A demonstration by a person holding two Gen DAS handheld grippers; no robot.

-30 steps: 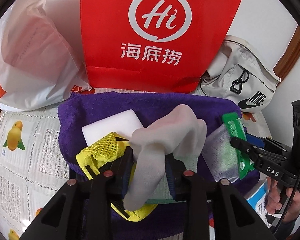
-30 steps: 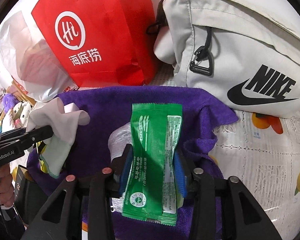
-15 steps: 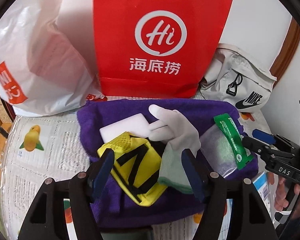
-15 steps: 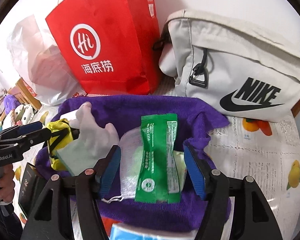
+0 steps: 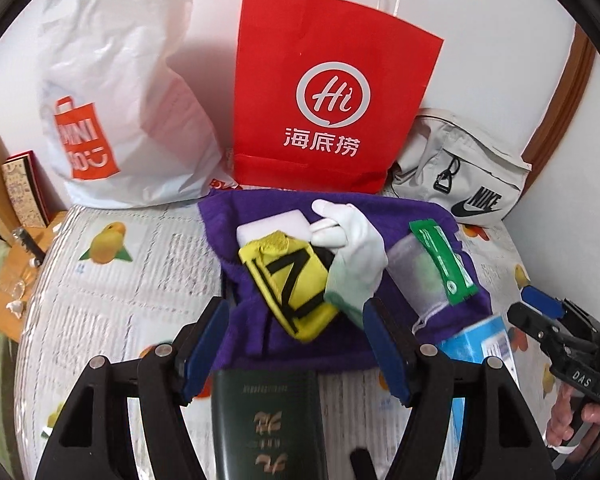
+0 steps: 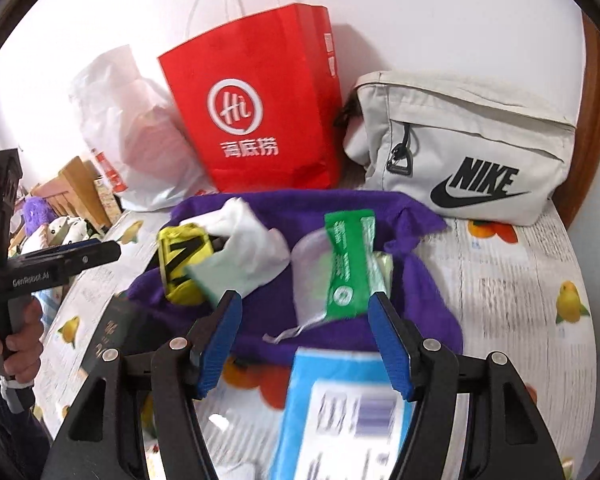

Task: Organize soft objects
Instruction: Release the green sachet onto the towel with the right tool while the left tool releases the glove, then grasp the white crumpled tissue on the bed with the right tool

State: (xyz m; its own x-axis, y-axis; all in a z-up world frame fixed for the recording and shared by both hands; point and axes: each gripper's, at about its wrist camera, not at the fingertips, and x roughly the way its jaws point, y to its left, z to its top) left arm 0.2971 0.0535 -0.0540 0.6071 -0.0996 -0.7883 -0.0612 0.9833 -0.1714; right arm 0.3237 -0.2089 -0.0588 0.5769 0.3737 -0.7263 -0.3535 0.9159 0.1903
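A purple towel [image 5: 268,332] [image 6: 428,312] lies spread on the table with soft things on it. On it rest a white glove [image 5: 358,248] [image 6: 252,248], a yellow mesh pouch with black straps [image 5: 292,284] [image 6: 182,260], a white sponge block [image 5: 276,230], a clear drawstring pouch [image 5: 416,276] [image 6: 308,280] and a green sachet [image 5: 442,264] [image 6: 346,260]. My left gripper [image 5: 296,344] stands open, raised and drawn back from the glove. My right gripper [image 6: 306,340] is also open, back from the green sachet. Neither holds anything.
At the back stand a red paper bag [image 5: 332,112] [image 6: 256,112], a white plastic bag [image 5: 112,92] and a beige Nike bag [image 5: 468,184] [image 6: 472,156]. A dark green booklet [image 5: 268,420] and a blue box [image 6: 340,412] lie in front of the towel.
Both grippers let go: the left released the white glove, the right the green sachet, which now lie on the towel. Both then pulled back and up.
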